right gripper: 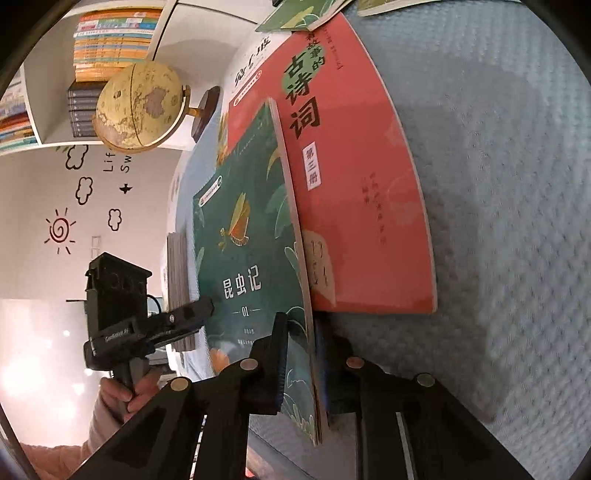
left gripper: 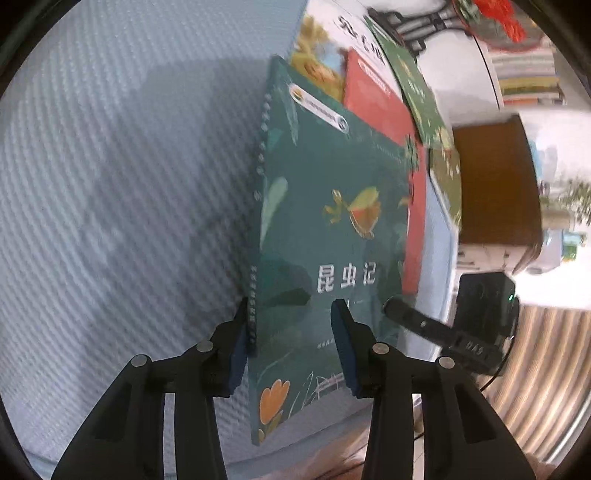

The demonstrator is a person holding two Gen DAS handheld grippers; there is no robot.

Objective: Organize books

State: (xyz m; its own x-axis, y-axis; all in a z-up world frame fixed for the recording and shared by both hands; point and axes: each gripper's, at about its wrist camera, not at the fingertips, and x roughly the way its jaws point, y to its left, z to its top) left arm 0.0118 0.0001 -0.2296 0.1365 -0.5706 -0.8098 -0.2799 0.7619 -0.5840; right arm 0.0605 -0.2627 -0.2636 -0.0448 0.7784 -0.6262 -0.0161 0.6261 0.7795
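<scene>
A green book (left gripper: 325, 206) with a yellow insect on its cover stands tilted on one edge over the blue-grey table mat (left gripper: 110, 184). Its spine end lies between the jaws of my left gripper (left gripper: 290, 303); one pad rests by the spine, the other hangs over the cover, and a gap shows, so it is open. On the book's page edge (right gripper: 295, 229) my right gripper (right gripper: 301, 325) is shut. A red book (right gripper: 351, 184) lies flat under and beside it. The left gripper (right gripper: 192, 314) also shows in the right wrist view, held by a hand (right gripper: 125, 395).
More books lie farther along the mat: a white one (right gripper: 251, 62) and green ones (right gripper: 291, 14). A globe (right gripper: 140, 107) stands at the table's edge, with a white bookshelf (right gripper: 110, 40) behind it. The mat (right gripper: 498, 221) stretches out beside the red book.
</scene>
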